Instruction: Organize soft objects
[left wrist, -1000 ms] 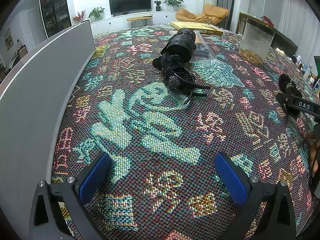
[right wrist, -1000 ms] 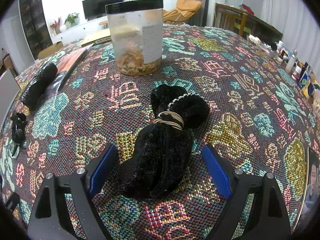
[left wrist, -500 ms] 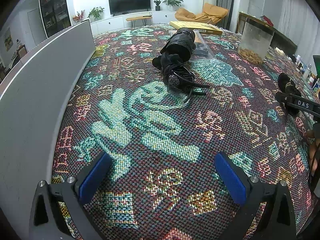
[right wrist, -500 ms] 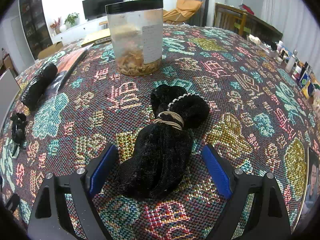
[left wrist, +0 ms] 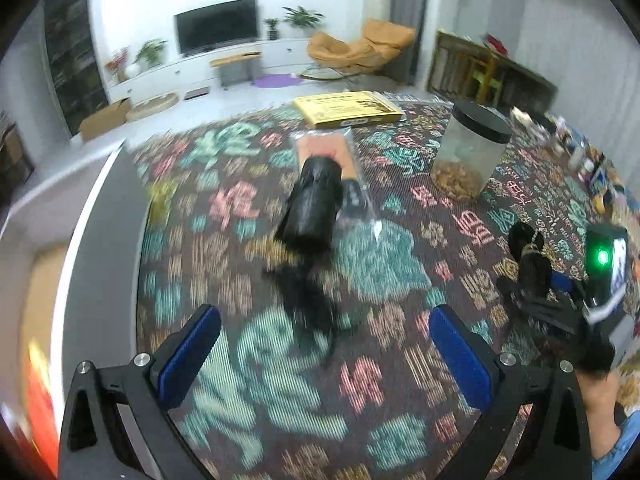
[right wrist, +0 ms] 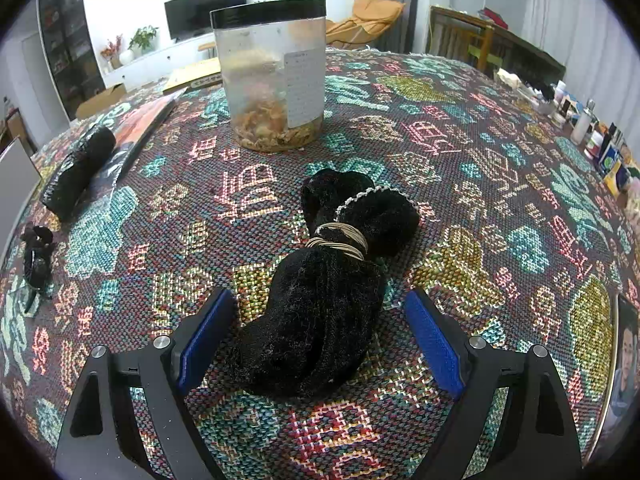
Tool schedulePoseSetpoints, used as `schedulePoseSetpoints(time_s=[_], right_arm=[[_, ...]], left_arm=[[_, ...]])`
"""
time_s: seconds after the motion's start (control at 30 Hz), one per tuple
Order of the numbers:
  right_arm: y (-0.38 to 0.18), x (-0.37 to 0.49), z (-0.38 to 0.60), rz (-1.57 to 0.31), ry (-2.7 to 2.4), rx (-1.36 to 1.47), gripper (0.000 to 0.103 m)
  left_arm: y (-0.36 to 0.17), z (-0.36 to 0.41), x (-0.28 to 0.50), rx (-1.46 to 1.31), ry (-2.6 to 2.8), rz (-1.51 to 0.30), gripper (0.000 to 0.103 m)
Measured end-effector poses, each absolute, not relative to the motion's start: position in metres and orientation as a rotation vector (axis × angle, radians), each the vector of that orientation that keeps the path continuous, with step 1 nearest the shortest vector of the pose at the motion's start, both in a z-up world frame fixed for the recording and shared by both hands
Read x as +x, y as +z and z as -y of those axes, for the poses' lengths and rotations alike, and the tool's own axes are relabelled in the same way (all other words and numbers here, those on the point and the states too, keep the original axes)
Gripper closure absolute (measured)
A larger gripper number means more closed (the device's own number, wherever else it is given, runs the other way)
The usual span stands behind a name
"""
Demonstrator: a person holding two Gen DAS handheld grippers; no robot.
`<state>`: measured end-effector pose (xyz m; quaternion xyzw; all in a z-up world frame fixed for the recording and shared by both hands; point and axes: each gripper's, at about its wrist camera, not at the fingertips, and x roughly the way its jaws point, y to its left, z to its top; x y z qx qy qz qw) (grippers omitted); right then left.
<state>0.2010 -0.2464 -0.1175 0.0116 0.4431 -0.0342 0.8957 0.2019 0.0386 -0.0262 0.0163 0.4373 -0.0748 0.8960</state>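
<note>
A black velvet bundle (right wrist: 324,292) tied with tan bands lies on the patterned tablecloth (right wrist: 460,160), between the blue pads of my open right gripper (right wrist: 320,332); the pads stand apart from it on both sides. It also shows in the left wrist view (left wrist: 530,264). My left gripper (left wrist: 324,356) is open and empty, facing a small black tangled item (left wrist: 310,300), blurred, and a black roll (left wrist: 314,208) behind it. Both also show in the right wrist view: the tangled item (right wrist: 36,256) and the roll (right wrist: 78,172).
A clear jar with a black lid (right wrist: 276,76) stands beyond the bundle. A yellow flat box (left wrist: 346,108) and a plastic-wrapped packet (left wrist: 328,152) lie at the far side. A grey panel (left wrist: 104,240) borders the left. Small bottles (right wrist: 580,120) line the right edge.
My left gripper has moved forward toward the tangled item and the roll, and its view is now blurred. The right gripper and the velvet bundle have not moved.
</note>
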Motion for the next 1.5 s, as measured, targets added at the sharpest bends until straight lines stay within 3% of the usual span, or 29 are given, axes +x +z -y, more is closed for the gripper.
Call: schedulePoseSetpoints(time_s=[0.37,0.4,0.47,0.5,0.53,0.63,0.93,1.1,1.23,1.3,1.37,1.4,1.43,1.5], right_arm=[[-0.117,0.201,0.246,-0.918,-0.071,0.024,0.014],[-0.117,0.201,0.246,-0.918,-0.071,0.025,0.014],[-0.117,0.201,0.246,-0.918,-0.071,0.025,0.014],[-0.117,0.201,0.246,-0.918,-0.070,0.025,0.014],[-0.117,0.201,0.246,-0.918,-0.070,0.025,0.014],[-0.117,0.201,0.246,-0.918,-0.070,0.025,0.014],[-0.117,0.201,0.246,-0.918,-0.071,0.025,0.014],[-0.117,0.201,0.246,-0.918,-0.070,0.025,0.014],[-0.117,0.201,0.246,-0.918,-0.070,0.026,0.014],[-0.117,0.201,0.246,-0.918,-0.070,0.025,0.014],[-0.117,0.201,0.246,-0.918,-0.070,0.025,0.014],[-0.117,0.201,0.246,-0.918,-0.070,0.025,0.014],[-0.117,0.201,0.246,-0.918,-0.070,0.025,0.014],[-0.117,0.201,0.246,-0.918,-0.070,0.025,0.014]], left_arm=[[-0.056,-0.035,0.304,0.076,-0.135,-0.966,0.001],[-0.062,-0.033,0.311,0.074,-0.127,-0.978,0.005],[-0.074,-0.032,0.325,0.061,-0.108,-1.010,0.024],[-0.082,-0.033,0.333,0.047,-0.108,-1.042,0.047],[-0.087,-0.034,0.337,0.024,-0.129,-1.069,0.064],[-0.082,-0.037,0.337,-0.008,-0.138,-1.060,0.066],[-0.015,-0.028,0.211,-0.111,-0.279,-0.974,0.066],[-0.055,-0.003,0.123,-0.105,-0.329,-1.048,0.066],[-0.090,0.016,0.098,-0.018,-0.261,-0.998,0.062],[-0.107,0.019,0.103,0.006,-0.211,-1.013,0.054],[-0.107,0.021,0.104,0.019,-0.204,-0.957,0.034],[-0.108,0.022,0.109,0.034,-0.196,-0.949,0.015],[-0.108,0.023,0.112,0.049,-0.187,-0.938,0.010],[-0.117,0.026,0.119,0.095,-0.159,-0.940,0.009]])
